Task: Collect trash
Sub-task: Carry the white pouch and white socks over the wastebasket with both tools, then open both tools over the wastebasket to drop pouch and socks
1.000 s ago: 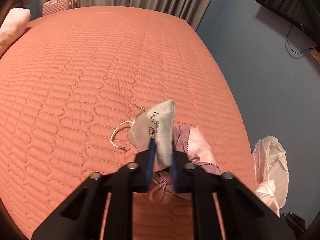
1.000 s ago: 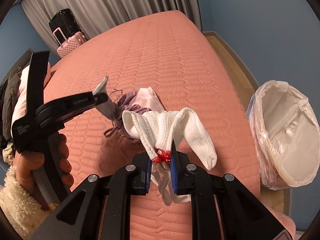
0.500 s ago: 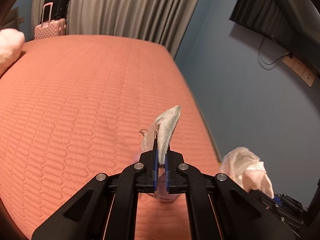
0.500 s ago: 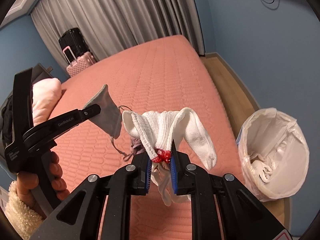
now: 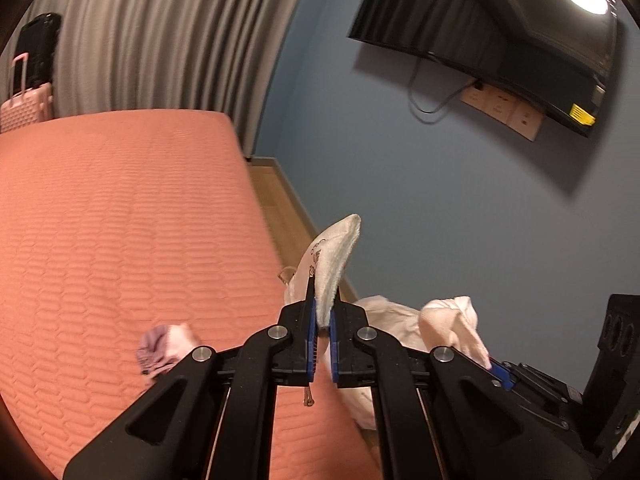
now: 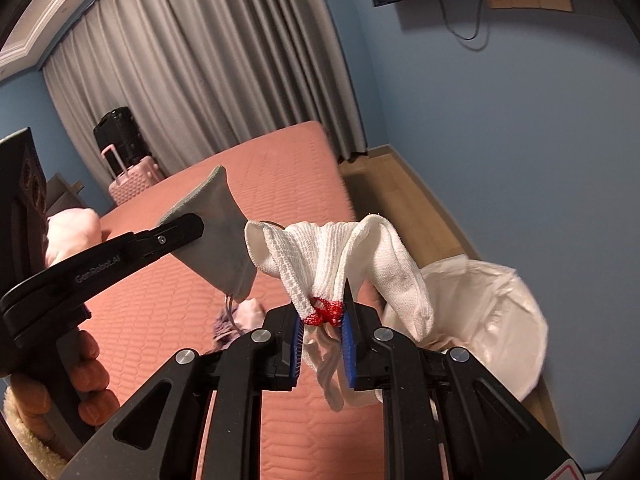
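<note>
My left gripper is shut on a grey-white face mask, which stands up from the jaws above the orange bed's right edge. One mask strap dangles below. My right gripper is shut on a white sock with a red mark, the rest of it drooping over and under the fingers. The right wrist view also shows the left gripper with the mask, held by a hand. A bin with a white liner stands on the floor below right of the sock.
A purple and pink cloth lies on the bed near its foot. Grey curtains, a pink suitcase and a black one stand beyond the bed. A TV hangs on the blue wall. Wooden floor runs between bed and wall.
Both grippers have risen off the bed with the mask and the sock still held. The views swung up toward the blue wall. The purple cloth stayed on the bed.
</note>
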Available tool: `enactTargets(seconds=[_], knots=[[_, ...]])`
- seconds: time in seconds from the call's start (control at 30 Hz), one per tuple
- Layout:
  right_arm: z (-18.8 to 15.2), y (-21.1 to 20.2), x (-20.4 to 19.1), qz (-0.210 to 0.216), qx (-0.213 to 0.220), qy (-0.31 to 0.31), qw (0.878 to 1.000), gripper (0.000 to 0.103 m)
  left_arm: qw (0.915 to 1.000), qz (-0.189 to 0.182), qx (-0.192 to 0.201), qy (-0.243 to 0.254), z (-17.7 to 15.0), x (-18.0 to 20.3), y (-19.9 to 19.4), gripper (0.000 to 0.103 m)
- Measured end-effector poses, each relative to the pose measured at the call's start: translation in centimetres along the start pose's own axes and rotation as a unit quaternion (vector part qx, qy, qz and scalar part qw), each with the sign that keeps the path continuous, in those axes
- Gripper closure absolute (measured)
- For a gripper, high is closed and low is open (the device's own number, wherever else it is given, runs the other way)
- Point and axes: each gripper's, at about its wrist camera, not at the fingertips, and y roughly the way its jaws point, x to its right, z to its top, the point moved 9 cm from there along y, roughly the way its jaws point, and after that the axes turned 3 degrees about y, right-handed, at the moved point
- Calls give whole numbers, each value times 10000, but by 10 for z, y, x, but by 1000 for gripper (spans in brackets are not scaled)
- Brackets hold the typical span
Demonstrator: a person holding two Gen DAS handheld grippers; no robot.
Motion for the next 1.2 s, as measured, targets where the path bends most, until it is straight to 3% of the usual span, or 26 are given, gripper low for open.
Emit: enactTargets(seconds=[0.4,0.47,0.53,0.63,0.83,0.93,1.0,1.2], knots=[[16,-22,97,-503,202,447,9975,87,9948,-815,-391,469,-6,96,46,97],[18,-21,106,-551,193,502,9970,87,9929,-918,-567,499,-9,106,56,88],[19,-19,115,-604,182,535,9966,86,9933,-838,-606,512,-11,112,60,51],[19,-17,122,-621,162,599,9961,84,9955,-687,-329,562,-7,118,58,36],[20,-9,127,-632,141,683,9956,81,9966,-430,-268,652,-6,110,57,35],[23,-6,123,-632,176,648,9957,73,9975,-328,-245,571,-7,101,55,35],[22,-6,117,-637,198,616,9959,60,9980,-254,-226,542,-8,96,53,35],[27,1,106,-616,202,570,9963,56,9983,-90,-182,538,-9,85,50,35]])
